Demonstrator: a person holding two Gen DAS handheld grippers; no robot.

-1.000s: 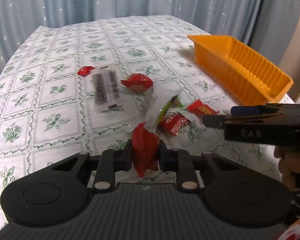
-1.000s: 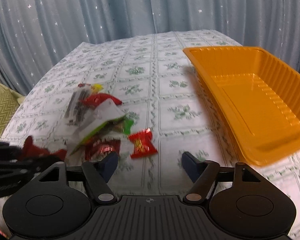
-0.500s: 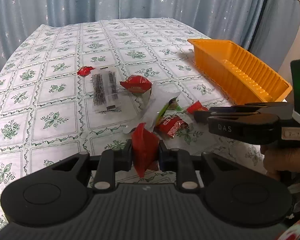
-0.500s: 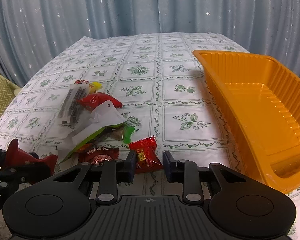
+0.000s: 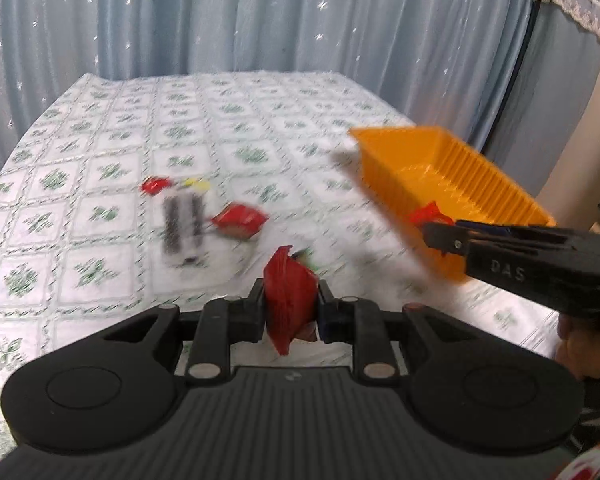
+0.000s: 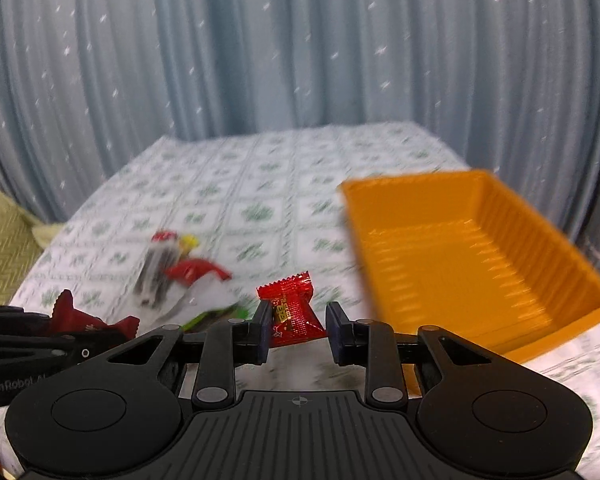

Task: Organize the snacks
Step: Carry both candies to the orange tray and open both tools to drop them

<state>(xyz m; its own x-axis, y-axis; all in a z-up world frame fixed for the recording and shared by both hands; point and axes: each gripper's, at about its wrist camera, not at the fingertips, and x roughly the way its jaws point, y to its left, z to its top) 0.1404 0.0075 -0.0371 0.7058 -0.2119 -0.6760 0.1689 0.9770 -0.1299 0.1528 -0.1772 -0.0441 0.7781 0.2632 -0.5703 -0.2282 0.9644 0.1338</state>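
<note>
My left gripper [image 5: 291, 308] is shut on a red snack packet [image 5: 288, 288], held upright above the tablecloth. My right gripper [image 6: 298, 326] is shut on a small red wrapped candy [image 6: 290, 308], lifted clear of the table. In the left wrist view the right gripper [image 5: 440, 236] reaches in from the right with the candy [image 5: 426, 213] at its tip, in front of the orange tray [image 5: 452, 176]. The tray [image 6: 472, 256] shows nothing inside it and lies just right of the candy. The left gripper [image 6: 100, 334] and its packet [image 6: 78, 318] show at the lower left.
Loose snacks lie on the green-patterned tablecloth [image 5: 100, 264]: a clear packet of dark sticks [image 5: 182, 220], a red packet [image 5: 240, 218], a small red candy [image 5: 154, 185] and a green-and-white wrapper [image 6: 212, 312]. A blue curtain hangs behind. A yellow-green cushion [image 6: 4, 248] lies left.
The right gripper went from open to shut on the red candy and lifted it off the table. Both grippers have risen, and the left one still holds its red packet.
</note>
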